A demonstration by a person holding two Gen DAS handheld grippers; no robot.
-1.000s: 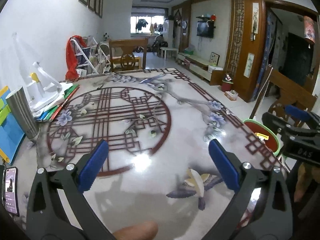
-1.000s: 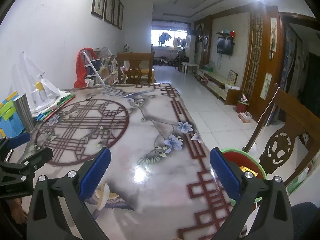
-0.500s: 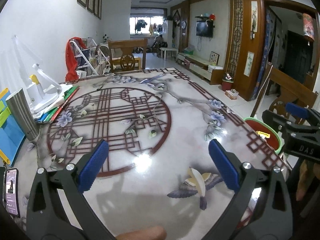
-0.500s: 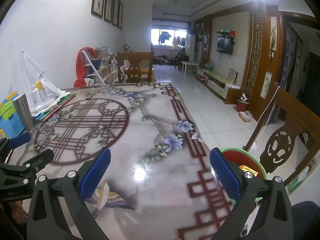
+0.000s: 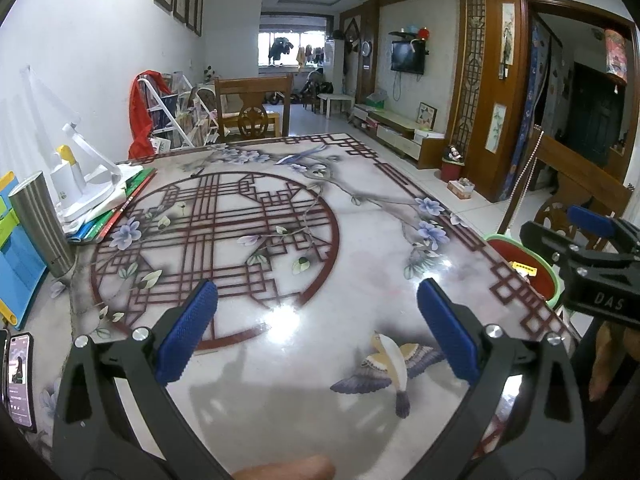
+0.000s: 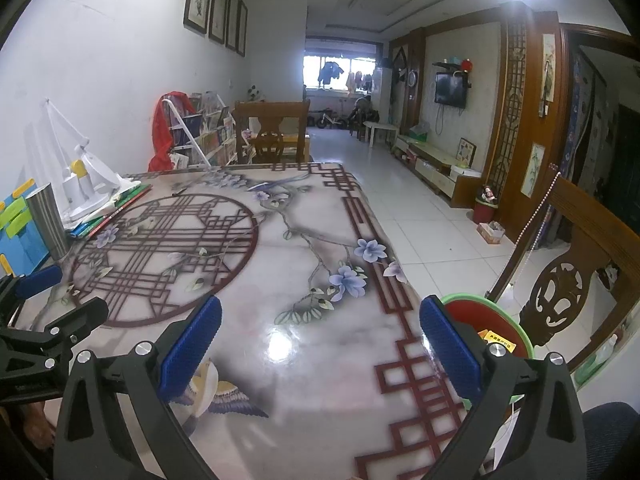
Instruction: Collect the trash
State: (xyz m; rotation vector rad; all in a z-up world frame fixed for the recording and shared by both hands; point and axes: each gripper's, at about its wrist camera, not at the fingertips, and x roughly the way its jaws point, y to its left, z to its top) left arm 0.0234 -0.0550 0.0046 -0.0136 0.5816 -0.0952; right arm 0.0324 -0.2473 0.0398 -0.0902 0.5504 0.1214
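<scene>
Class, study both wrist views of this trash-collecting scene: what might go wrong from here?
1. The bin sits beyond the table edge; trash released early would likely land on the floor.
2. The steel tumbler stands upright near the table's left side; a wide sweep by the open left gripper might topple it.
3. The phone lies at the near edge and may get knocked off.

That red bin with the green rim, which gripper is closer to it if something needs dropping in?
Right, probably. The bin sits at the table's right edge beside the open right gripper. The open left gripper is over the table's middle, farther away.
</scene>
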